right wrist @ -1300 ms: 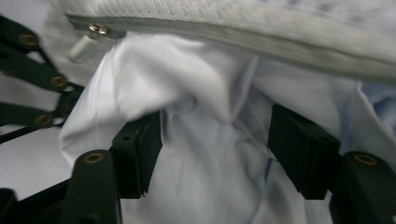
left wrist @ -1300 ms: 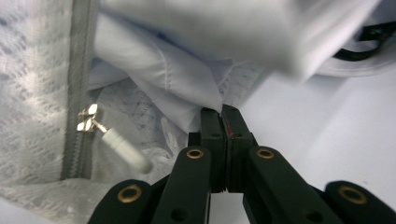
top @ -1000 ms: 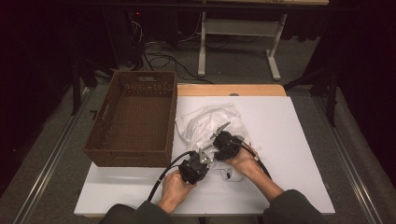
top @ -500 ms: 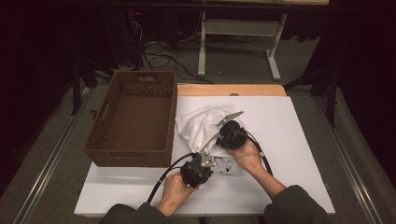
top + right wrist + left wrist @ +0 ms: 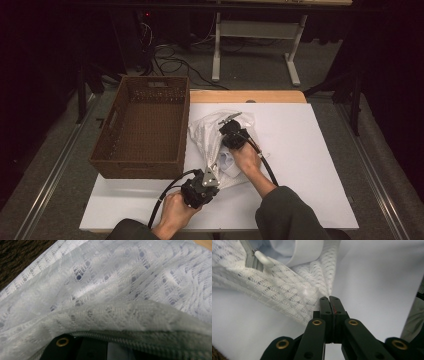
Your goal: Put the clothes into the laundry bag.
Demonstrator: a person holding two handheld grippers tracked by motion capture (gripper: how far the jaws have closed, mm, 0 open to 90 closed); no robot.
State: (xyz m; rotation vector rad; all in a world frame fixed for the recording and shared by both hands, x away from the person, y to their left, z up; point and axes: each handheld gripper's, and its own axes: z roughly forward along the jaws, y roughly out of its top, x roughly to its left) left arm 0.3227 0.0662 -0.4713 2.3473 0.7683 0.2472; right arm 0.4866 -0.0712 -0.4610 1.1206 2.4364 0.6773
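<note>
A white mesh laundry bag (image 5: 205,132) lies on the white table (image 5: 310,165), right of the basket. My left gripper (image 5: 211,170) is at the bag's near end, and in the left gripper view its jaws (image 5: 329,299) are shut on a pinch of the mesh (image 5: 282,290). A grey zipper with a white pull (image 5: 263,261) runs beside pale cloth (image 5: 299,250) inside the bag. My right gripper (image 5: 229,125) is at the bag's far part. Its jaws have just been closing, then eased slightly. Mesh (image 5: 112,290) and the zipper edge drape over them, gripped.
An empty brown wicker basket (image 5: 140,127) stands on the table's left side, touching the bag's left edge. A wooden strip (image 5: 245,96) borders the far edge. Bare white tabletop stretches to the right of the bag.
The right gripper has moved away from the person, toward the bag's far part, pulling the mesh along. The left gripper has drawn slightly nearer, and the bag is stretched between them.
</note>
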